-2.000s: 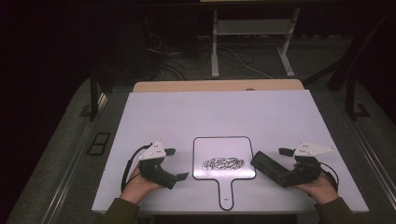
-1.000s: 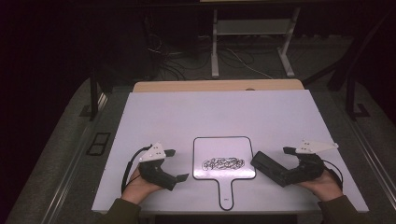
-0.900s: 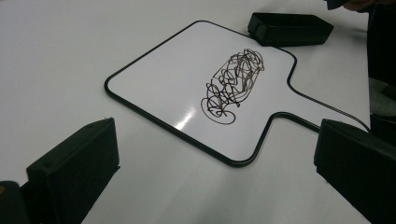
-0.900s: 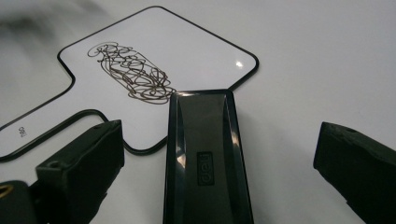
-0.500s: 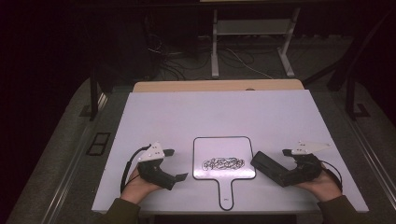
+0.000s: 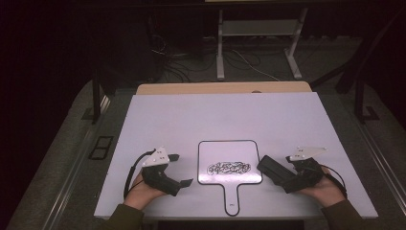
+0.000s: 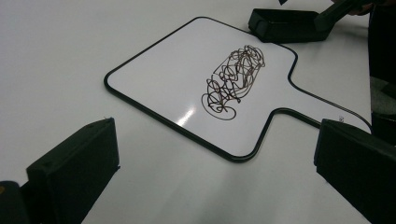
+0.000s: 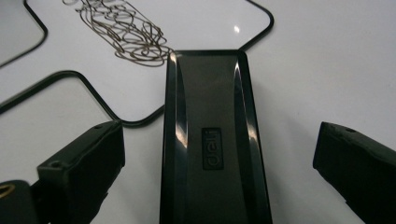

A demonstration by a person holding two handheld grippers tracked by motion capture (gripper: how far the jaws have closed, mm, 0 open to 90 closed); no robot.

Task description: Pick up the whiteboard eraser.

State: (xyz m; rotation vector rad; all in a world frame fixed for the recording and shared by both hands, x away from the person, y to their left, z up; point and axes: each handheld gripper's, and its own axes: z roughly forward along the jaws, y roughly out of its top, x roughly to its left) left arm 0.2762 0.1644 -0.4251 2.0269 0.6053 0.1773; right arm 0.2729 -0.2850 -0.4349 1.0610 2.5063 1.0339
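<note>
Seen from above, a white table (image 6: 191, 115) carries the work, with a person's two forearms coming in from the near edge. At left, the left hand (image 6: 143, 189) holds the left gripper (image 6: 179, 170) low over the table, its two black jaws spread wide with nothing between them; in the left gripper view they frame bare tabletop.

Just beside it, toward the middle, lies a small paddle-shaped whiteboard (image 6: 215, 155) with a thin black rim, flat on the table, its short handle pointing at the person. A tangled dark scribble (image 6: 230, 168) sits near the middle of its writing face.

At the board's right edge rests a black eraser (image 6: 270, 167), a long block with a glossy top and a moulded logo, which the right gripper view shows lying lengthwise up the middle of the frame, its far end at the board's rim (image 8: 261, 32); whether it overlaps the rim cannot be told.

At right, the right hand (image 6: 328, 189) holds the right gripper (image 6: 287, 179) around that eraser. Its jaws have just been closing, with the eraser between them, yet in the right gripper view a strip of white table shows on either side of the block, so the pads stand apart from it.
</note>
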